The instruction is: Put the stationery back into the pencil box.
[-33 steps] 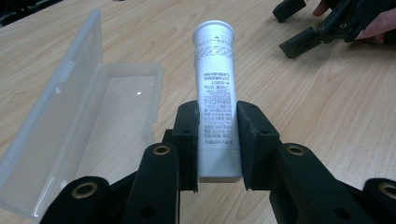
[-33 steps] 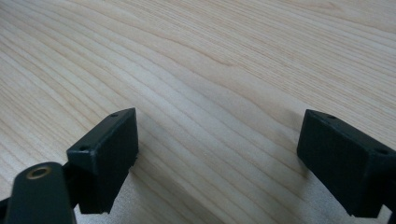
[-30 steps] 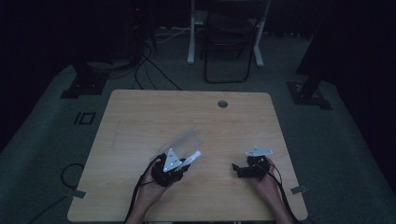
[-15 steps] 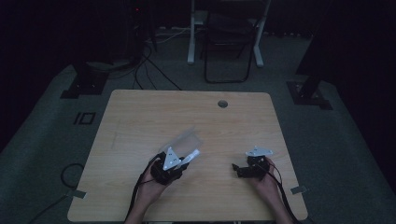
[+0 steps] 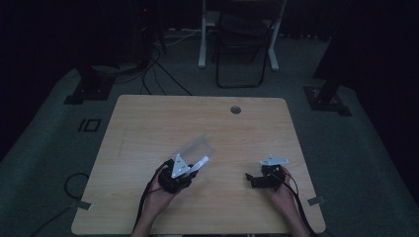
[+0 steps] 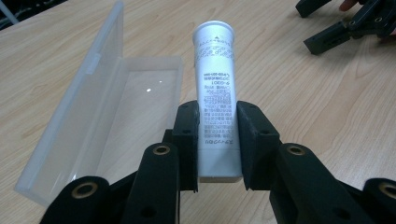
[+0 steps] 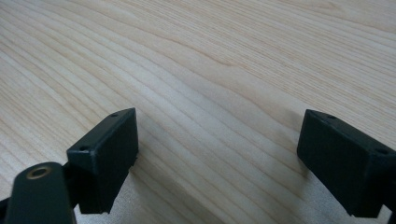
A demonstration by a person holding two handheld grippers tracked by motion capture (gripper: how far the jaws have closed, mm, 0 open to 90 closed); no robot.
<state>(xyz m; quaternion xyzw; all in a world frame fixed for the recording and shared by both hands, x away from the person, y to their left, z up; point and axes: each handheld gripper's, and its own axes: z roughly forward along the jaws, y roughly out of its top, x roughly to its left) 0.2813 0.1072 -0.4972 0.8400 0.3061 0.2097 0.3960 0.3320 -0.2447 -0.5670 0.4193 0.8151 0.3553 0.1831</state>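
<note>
Left gripper view — left gripper (image 6: 218, 135) clamped on white tube (image 6: 215, 88) (clear case (image 6: 93, 116) open beside), right gripper (image 7: 217, 154) jaws wide, holding nothing, over bare table (image 7: 210, 56).

One white tube (image 6: 215, 91) with printed lettering is in the scene. One clear plastic case (image 6: 100, 105) lies open, its lid raised. There are two grippers: the left gripper (image 6: 217, 140) and the right gripper (image 7: 217, 161), each with two black jaws. Two hands hold them, the left hand (image 5: 160, 196) and the right hand (image 5: 281, 193). One wooden table (image 5: 148, 123) carries it all, with one round hole (image 5: 235, 109) near its far edge. Beyond it stands one folding chair (image 5: 241, 44).
</note>
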